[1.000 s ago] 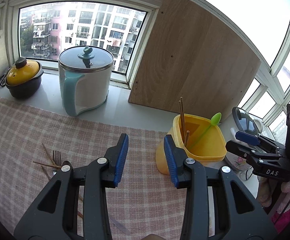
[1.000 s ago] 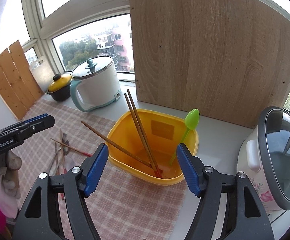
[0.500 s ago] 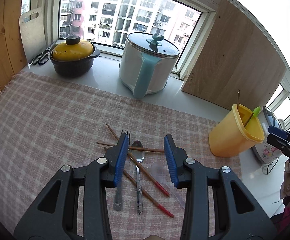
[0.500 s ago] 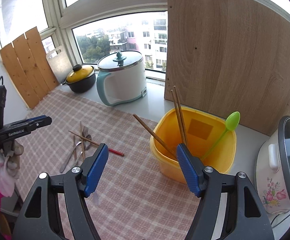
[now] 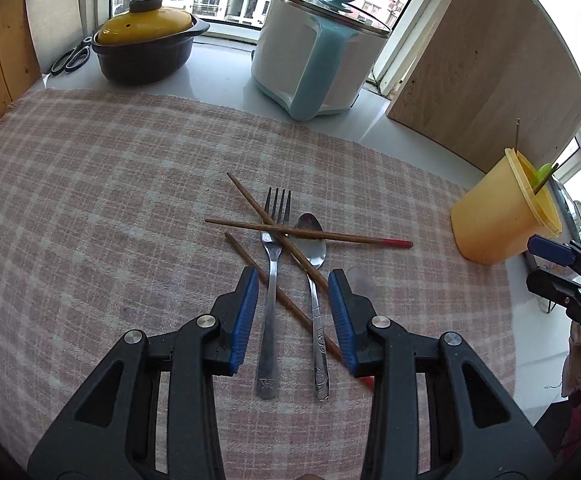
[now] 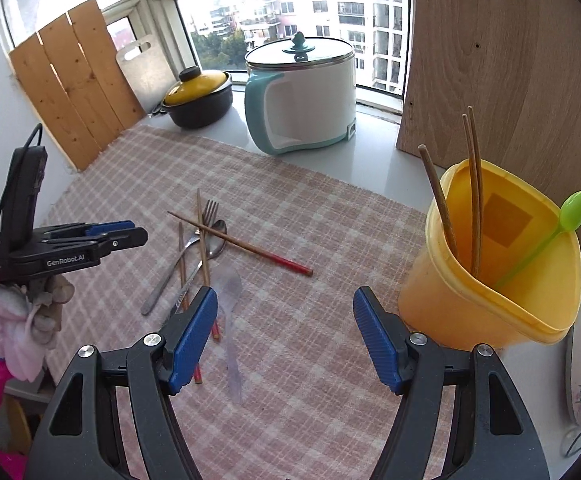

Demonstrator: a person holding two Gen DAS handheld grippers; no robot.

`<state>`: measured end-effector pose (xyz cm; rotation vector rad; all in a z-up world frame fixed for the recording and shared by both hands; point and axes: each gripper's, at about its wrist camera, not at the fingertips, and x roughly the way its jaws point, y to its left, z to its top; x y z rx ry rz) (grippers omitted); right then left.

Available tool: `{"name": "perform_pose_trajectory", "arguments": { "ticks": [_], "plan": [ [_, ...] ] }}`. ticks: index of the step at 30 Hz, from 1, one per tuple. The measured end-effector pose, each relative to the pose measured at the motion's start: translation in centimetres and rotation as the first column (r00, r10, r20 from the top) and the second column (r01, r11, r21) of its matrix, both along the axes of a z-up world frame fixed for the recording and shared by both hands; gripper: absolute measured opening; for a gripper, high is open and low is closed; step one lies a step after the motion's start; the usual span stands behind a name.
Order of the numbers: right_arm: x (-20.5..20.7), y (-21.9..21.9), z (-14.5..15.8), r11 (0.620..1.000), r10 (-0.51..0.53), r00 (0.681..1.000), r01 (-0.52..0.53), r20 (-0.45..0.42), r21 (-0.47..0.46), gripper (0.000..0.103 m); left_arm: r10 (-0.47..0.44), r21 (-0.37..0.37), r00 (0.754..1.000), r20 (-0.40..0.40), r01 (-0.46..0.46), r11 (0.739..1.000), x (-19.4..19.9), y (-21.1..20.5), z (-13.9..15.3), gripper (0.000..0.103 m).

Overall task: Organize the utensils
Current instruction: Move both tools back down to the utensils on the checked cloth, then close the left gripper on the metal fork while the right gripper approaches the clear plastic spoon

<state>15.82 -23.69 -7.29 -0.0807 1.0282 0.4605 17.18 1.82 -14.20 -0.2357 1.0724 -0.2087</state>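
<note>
Left gripper (image 5: 293, 282) jaws spread, empty, above fork (image 5: 271, 280) and metal spoon (image 5: 313, 272); right gripper (image 6: 285, 300) jaws spread wide, empty, beside yellow container (image 6: 486, 304).

The fork (image 5: 271, 280) and spoon (image 5: 314, 276) are gleaming as polished metal on the matt woven checked cloth (image 5: 90, 208). Crossing over them, the chopsticks (image 5: 306, 234) are showing dull brown wood with red-coated ends. Right of the cloth, the yellow container (image 6: 486, 280) is looking like smooth, faintly glossy plastic, holding a shiny green plastic spoon (image 6: 570, 210).
</note>
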Motion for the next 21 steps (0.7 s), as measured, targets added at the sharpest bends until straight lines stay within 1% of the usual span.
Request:
{"name": "perform_pose_trajectory", "arguments": {
  "ticks": [2, 7, 10, 17, 21],
  "plan": [
    [0.2, 0.5, -1.0, 1.000, 0.005, 1.000, -0.005, -0.026, -0.001, 0.070, -0.013, 0.014, 1.000, -0.022, 0.013, 1.000, 0.4, -0.4, -1.0, 0.030],
    [0.6, 1.8, -3.3, 0.999, 0.031, 0.995, -0.032, -0.091, -0.004, 0.070, -0.037, 0.038, 0.998, -0.057, 0.039, 0.999, 1.3, -1.3, -2.7, 0.029],
    [1.0, 2.6, -4.8, 0.999, 0.042, 0.990, -0.044, -0.136, -0.011, 0.070, -0.041, 0.049, 0.996, -0.079, 0.045, 0.998, 2.0, -1.6, -3.8, 0.024],
    [1.7, 4.4, -7.4, 0.997, 0.071, 0.979, -0.078, -0.193, -0.027, 0.070, -0.052, 0.069, 0.994, -0.099, 0.059, 0.996, 2.8, -1.8, -5.3, 0.024],
    [1.8, 5.2, -8.4, 0.995, 0.082, 0.973, -0.092, -0.217, -0.035, 0.070, -0.062, 0.095, 0.993, -0.098, 0.072, 0.993, 3.2, -1.9, -5.6, 0.024]
  ]
}}
